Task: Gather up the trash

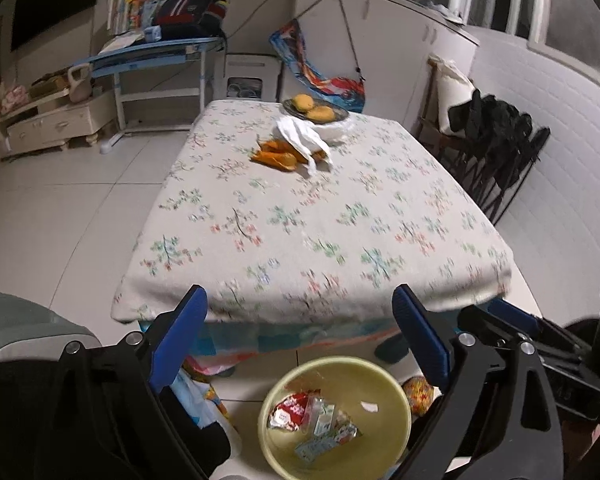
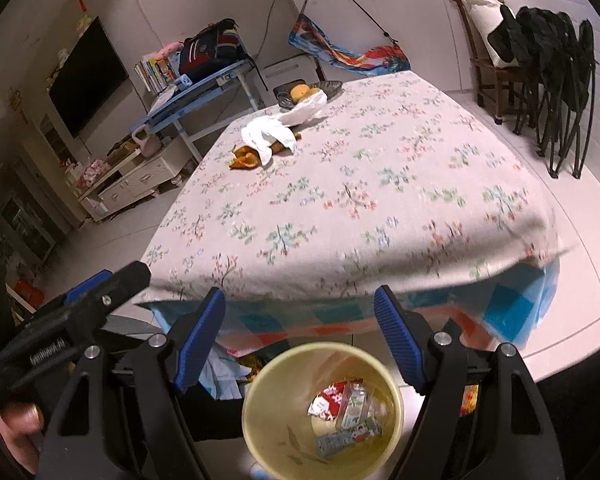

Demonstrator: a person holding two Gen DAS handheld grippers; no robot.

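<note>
Floral-clothed table (image 1: 320,216) on white tile floor (image 1: 60,216); both grippers' fingers spread, empty, above yellow bin (image 1: 336,368).

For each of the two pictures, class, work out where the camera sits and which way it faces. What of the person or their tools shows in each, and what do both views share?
Left wrist view: sits on the left gripper, facing forward and down over the yellow bin to the floral-clothed table; its open blue fingers show, and the right gripper at right.
Right wrist view: sits on the right gripper, facing likewise; open fingers, plus the left gripper and a hand at left.
Shared: bin with wrappers, table, orange peels, white bag.
</note>
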